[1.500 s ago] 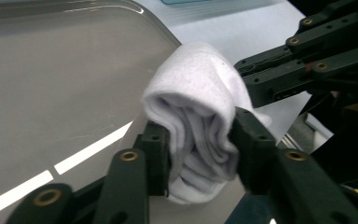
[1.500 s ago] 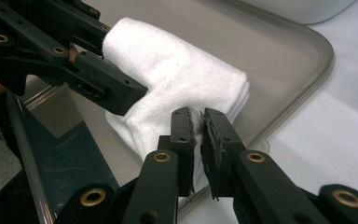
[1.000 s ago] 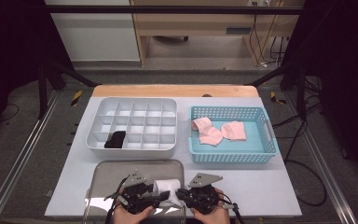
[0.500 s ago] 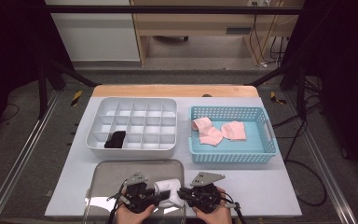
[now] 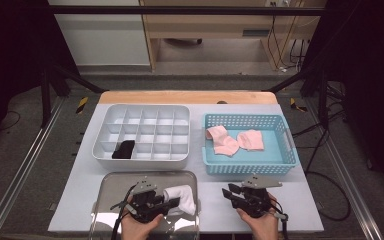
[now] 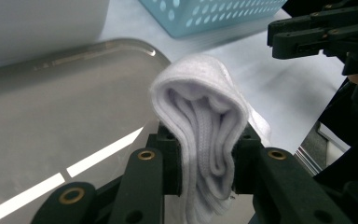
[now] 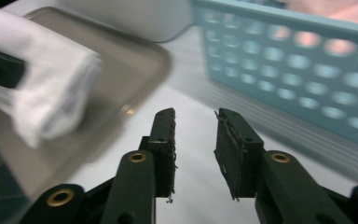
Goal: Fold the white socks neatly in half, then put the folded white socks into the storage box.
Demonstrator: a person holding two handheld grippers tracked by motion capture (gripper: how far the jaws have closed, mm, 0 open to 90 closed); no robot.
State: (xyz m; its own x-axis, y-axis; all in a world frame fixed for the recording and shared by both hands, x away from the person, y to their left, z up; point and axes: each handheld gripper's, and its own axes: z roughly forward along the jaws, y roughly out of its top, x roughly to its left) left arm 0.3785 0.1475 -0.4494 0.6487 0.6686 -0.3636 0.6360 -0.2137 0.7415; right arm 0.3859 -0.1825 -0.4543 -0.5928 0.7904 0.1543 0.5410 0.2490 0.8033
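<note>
White covering lay over the table (image 5: pixel 300 207), which stood on a grey floor (image 5: pixel 25 165) between dark frame bars. The left gripper (image 5: pixel 172 203) had just closed its jaws on the folded white sock (image 6: pixel 200 121) above the metal tray (image 5: pixel 115 187). The right gripper (image 5: pixel 228 192) had just opened, nothing between its jaws, near the blue basket (image 5: pixel 250 169).

Even overhead light on table (image 5: pixel 300 200); dark, underexposed surround. Bright glare streaks on metal tray (image 6: pixel 51 116). Motion blur across blue basket (image 7: pixel 307 74) and white sock (image 7: pixel 42 88) in right gripper view; jaws sharp.
</note>
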